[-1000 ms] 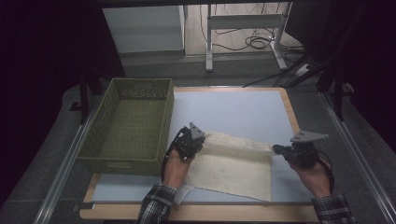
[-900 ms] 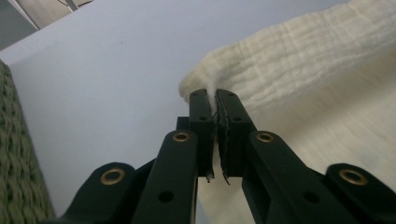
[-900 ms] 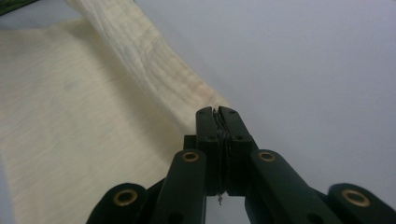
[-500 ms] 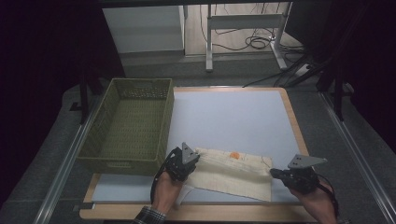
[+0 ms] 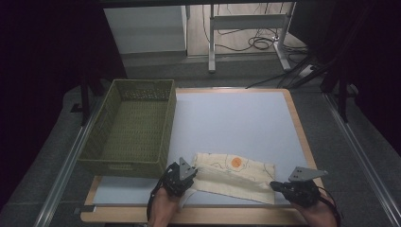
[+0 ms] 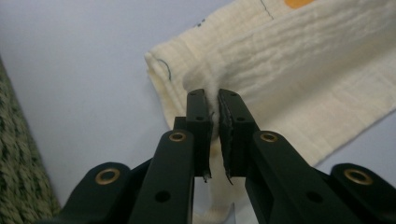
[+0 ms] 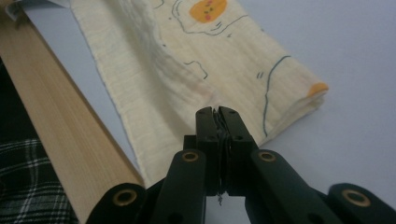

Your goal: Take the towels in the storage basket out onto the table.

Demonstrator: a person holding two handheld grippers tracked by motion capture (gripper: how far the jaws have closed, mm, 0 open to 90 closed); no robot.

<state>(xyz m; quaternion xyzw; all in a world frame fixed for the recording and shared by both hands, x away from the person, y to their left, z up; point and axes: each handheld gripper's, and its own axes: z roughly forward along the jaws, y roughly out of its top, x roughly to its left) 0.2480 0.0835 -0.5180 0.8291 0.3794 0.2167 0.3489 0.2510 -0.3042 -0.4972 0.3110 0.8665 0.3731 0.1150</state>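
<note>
A cream cloth with an orange egg print lies folded into a long strip near the front edge of the pale blue table. My left gripper is at the strip's left end, my right gripper at its right end. In the left gripper view the jaws of the left gripper are shut on a raised pinch of the cloth. In the right gripper view the right gripper is shut low over the cloth, with a thin layer of fabric held between the jaws.
A green woven basket stands empty at the left of the table, close to my left gripper; its wall also shows in the left gripper view. The table's wooden front rim runs just behind the cloth, beside a plaid sleeve.
Both grippers have drawn back toward the front edge with the cloth. The cloth has folded over itself into a narrower strip, and the egg print now faces up.
</note>
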